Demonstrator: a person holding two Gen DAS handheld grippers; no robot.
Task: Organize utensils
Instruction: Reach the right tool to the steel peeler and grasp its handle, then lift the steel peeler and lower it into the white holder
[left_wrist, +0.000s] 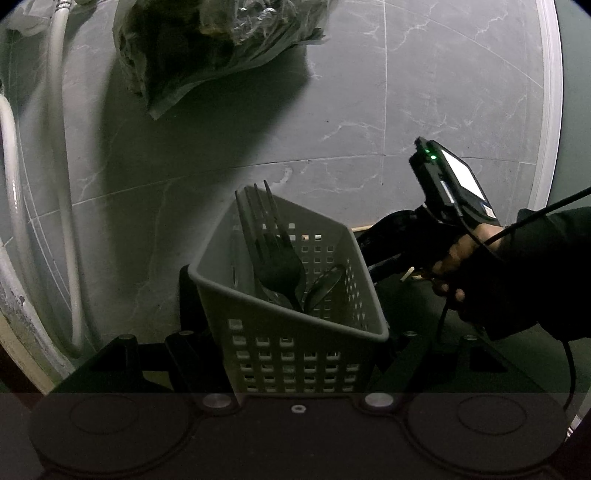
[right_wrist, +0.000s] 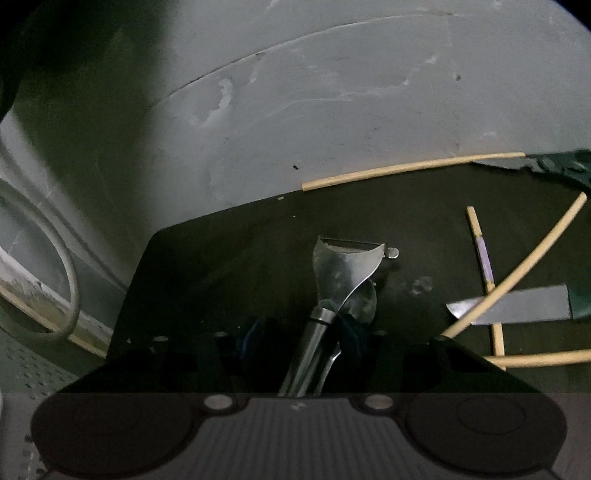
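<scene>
In the left wrist view my left gripper (left_wrist: 291, 347) is shut on a grey perforated plastic utensil basket (left_wrist: 255, 302), held tilted above the dark mat. A black fork (left_wrist: 271, 243) and a dark spoon (left_wrist: 325, 284) stand inside it. The right gripper body (left_wrist: 454, 192) shows to the right of the basket, held by a hand. In the right wrist view my right gripper (right_wrist: 314, 332) is shut on a metal peeler (right_wrist: 343, 273), its blade end pointing forward over the dark mat (right_wrist: 221, 266). A spoon bowl (right_wrist: 364, 304) lies just under the peeler.
Several wooden chopsticks (right_wrist: 517, 273) and a knife blade (right_wrist: 524, 304) lie on the mat at the right. A grey marbled floor (left_wrist: 369, 110) lies beyond. A crumpled plastic bag (left_wrist: 207, 48) and white hoses (left_wrist: 62, 184) sit at the left.
</scene>
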